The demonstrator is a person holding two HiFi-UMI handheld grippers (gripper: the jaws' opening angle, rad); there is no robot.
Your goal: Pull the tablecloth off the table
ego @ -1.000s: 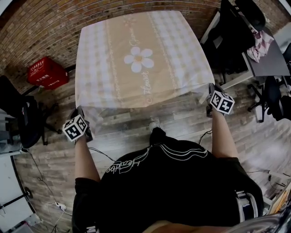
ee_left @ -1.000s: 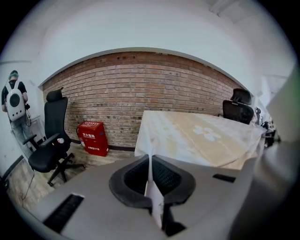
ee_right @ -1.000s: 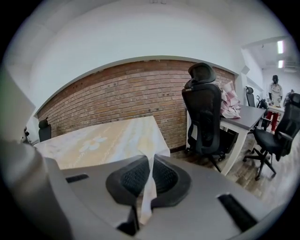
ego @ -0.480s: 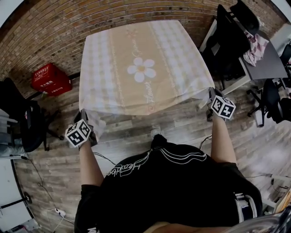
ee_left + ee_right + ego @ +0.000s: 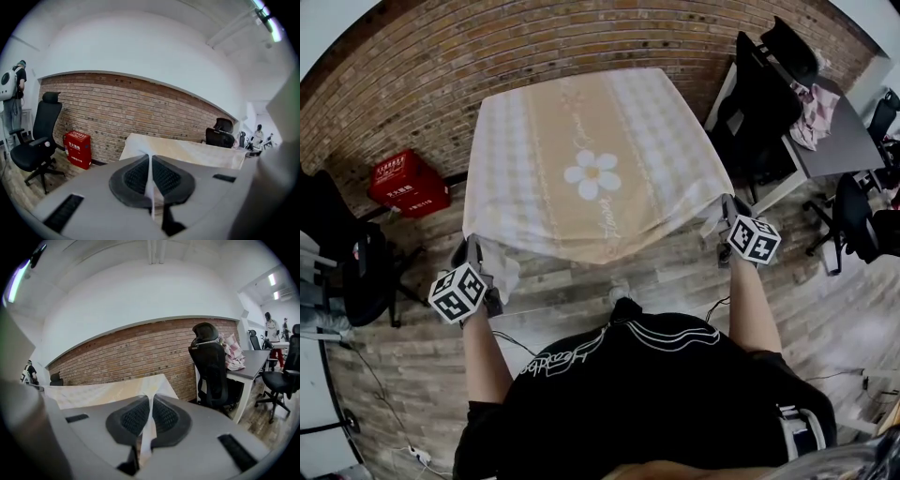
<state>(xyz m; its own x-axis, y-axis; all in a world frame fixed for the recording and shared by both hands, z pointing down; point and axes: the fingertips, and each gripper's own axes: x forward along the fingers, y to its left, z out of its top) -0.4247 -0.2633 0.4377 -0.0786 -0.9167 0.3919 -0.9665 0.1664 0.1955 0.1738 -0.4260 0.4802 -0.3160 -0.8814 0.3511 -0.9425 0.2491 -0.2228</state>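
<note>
The tablecloth, beige with a white daisy, spreads toward 12 o'clock from the person. The left gripper sits at the cloth's 7 o'clock corner. Its jaws are clamped on a pinch of that corner, a thin pale fold squeezed between the pads. The right gripper is at the 4 o'clock corner and bites a fold of fabric the same way. The near hem runs between them, bowing toward 6 o'clock. A red box stands at the cloth's 9 o'clock, beside the brick wall.
</note>
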